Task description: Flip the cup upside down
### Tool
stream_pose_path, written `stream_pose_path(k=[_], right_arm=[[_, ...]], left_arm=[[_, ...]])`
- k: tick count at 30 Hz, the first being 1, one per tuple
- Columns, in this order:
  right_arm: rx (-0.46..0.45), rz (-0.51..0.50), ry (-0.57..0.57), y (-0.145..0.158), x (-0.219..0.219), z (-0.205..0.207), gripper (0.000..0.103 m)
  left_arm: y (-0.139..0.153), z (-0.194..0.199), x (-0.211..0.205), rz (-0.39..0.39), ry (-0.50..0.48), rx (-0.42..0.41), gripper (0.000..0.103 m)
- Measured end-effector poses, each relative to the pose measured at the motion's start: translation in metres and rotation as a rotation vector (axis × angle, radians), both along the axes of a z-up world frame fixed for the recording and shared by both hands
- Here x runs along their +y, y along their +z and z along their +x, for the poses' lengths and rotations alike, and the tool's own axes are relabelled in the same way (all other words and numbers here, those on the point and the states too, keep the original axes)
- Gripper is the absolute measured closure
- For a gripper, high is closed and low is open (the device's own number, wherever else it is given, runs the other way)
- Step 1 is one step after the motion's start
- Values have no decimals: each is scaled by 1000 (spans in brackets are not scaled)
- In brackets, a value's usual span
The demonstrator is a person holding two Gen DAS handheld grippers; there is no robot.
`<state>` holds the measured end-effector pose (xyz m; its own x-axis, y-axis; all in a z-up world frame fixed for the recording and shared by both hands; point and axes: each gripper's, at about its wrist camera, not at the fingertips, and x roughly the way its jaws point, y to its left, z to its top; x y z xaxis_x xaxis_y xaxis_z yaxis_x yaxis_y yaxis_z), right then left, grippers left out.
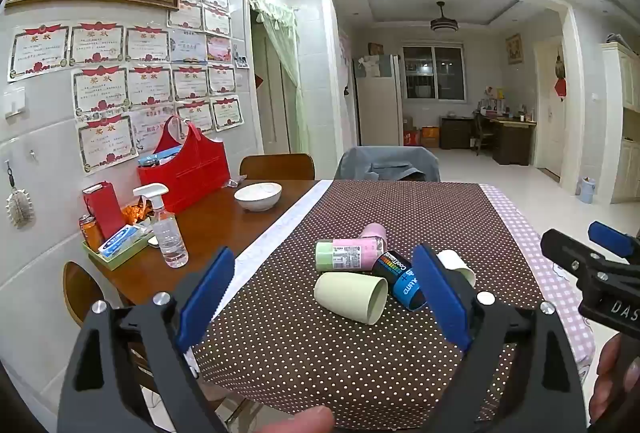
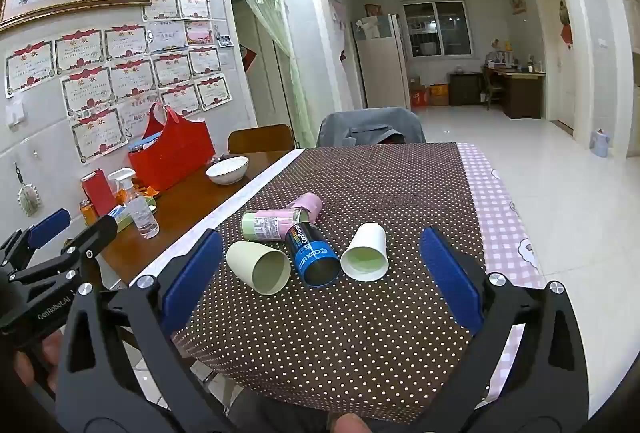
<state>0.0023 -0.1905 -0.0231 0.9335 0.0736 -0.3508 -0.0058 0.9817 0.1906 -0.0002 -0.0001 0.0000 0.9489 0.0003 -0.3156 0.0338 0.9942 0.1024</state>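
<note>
Both your tools stand wide open and empty, held back over the near edge of the bench (image 2: 360, 345), so nothing is gripped yet. The left tool (image 1: 324, 297) and the right tool (image 2: 320, 281) each frame the same small cluster ahead of their fingers, which suggests you are still choosing an approach rather than committing.

The cups all lie on their sides, so none is flipped. The green cup (image 2: 258, 267) lies just ahead of your right tool's left finger, mouth turned toward you; seen from the left tool (image 1: 352, 297) it sits between the fingers, a little right of centre. The white cup (image 2: 366, 253) lies ahead and slightly right of centre of the right tool, mouth also toward you; from the left tool it is mostly hidden behind the right finger. Between them lies a blue can (image 2: 312, 253), close beside the green cup, and behind it a pink tube (image 2: 274, 224) and a pink cup (image 2: 308, 203).

Because the mouths face you, a grip across the body from the side would, I judge, let you swing the mouth down onto the cloth. The white cup has free space on its right, so your right tool suits it. The green cup is crowded by the can, so watch that your finger does not nudge it and set things rolling.
</note>
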Motion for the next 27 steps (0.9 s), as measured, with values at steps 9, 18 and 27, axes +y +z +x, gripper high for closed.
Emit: stream_pose_path(k=[9, 18, 27], right_arm=[[2, 3, -1, 0, -1, 0, 6], [2, 5, 0, 0, -1, -1, 6], [3, 6, -1, 0, -1, -2, 6]], left_arm=[[0, 0, 0, -1, 1, 5, 14], [0, 0, 0, -2, 0, 7, 14], [0, 0, 0, -2, 0, 6, 14]])
